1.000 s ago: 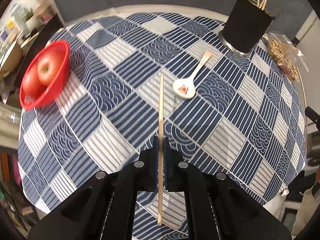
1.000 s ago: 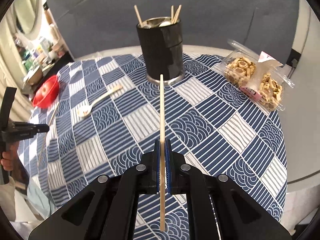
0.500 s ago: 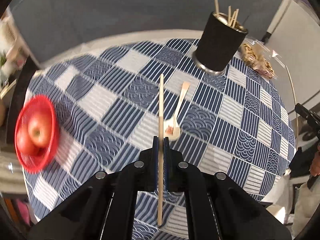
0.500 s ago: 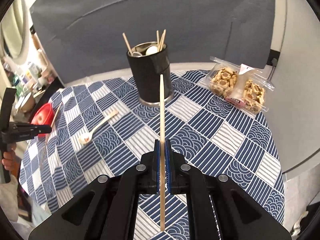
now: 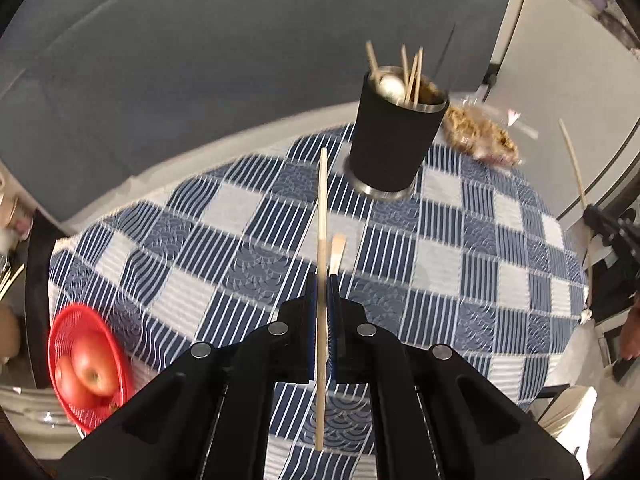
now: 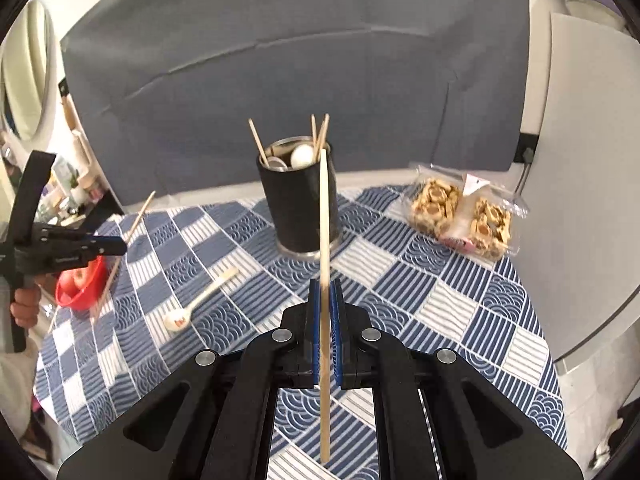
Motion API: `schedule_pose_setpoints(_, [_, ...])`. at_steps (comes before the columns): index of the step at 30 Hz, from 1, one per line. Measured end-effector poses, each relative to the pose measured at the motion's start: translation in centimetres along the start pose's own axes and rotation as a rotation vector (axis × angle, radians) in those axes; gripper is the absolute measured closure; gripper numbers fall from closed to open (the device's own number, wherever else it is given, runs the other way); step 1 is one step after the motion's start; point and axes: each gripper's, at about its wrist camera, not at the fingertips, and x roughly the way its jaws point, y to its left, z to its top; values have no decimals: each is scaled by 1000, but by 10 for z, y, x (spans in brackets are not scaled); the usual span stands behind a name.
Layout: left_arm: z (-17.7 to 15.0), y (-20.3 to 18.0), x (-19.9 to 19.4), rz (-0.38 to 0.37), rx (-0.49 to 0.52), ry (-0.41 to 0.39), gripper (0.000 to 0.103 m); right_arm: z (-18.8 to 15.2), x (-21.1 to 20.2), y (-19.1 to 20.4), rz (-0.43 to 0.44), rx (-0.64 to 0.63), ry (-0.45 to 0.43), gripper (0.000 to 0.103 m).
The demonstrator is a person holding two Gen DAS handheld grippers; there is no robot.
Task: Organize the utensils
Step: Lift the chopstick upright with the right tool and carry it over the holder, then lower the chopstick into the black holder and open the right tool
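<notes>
My left gripper (image 5: 321, 280) is shut on a wooden chopstick (image 5: 321, 216) that points up toward the black utensil holder (image 5: 394, 144). My right gripper (image 6: 325, 285) is shut on a second chopstick (image 6: 324, 216), its tip level with the rim of the same holder (image 6: 298, 208). The holder has several chopsticks and a white spoon standing in it. A white ceramic spoon (image 6: 200, 300) lies on the blue checked tablecloth (image 6: 420, 300); in the left wrist view only its handle (image 5: 337, 250) shows beside the held chopstick. Both grippers hang above the table.
A red basket with apples (image 5: 86, 364) sits at the table's left edge. A clear pack of biscuits (image 6: 464, 212) lies right of the holder. A grey backdrop stands behind the table. The person's hand (image 6: 24, 308) holds the left gripper at the far left.
Both grippers have risen with their chopsticks and tipped up, so the holder's open top now shows. The left one also rolled and swung toward the holder; the red basket slid to the lower left.
</notes>
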Motion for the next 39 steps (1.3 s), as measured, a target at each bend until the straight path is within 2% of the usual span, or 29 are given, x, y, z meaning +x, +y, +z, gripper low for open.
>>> schedule_pose_setpoints(7, [43, -6, -6, -37, -21, -70, 98, 37, 5, 0, 59, -3, -75, 98])
schedule_pose_setpoints(12, [72, -11, -4, -41, -41, -100, 98, 71, 26, -6, 102, -34, -97, 98])
schedule_pose_setpoints(15, [93, -13, 0, -74, -64, -107, 98, 91, 39, -13, 149, -40, -108, 98])
schedule_pose_setpoints(18, [111, -19, 1, -39, -62, -131, 98, 110, 53, -19, 185, -57, -118, 98])
schedule_pose_setpoints(22, [138, -24, 1, -49, -58, -174, 98, 130, 64, -26, 223, -75, -144, 98])
schedule_pose_setpoints(25, [157, -30, 2, -66, -59, -207, 98, 145, 71, -32, 253, -85, -169, 98])
schedule_pose_setpoints(27, [168, -34, 3, -102, -63, -237, 98, 153, 77, -37, 279, -79, -180, 98])
schedule_pose_setpoints(31, [182, -37, 9, -168, -79, -286, 98, 164, 94, -45, 336, -49, -190, 98])
schedule_pose_setpoints(39, [195, -46, 37, -217, -85, -344, 98, 177, 139, -49, 465, 13, -186, 98])
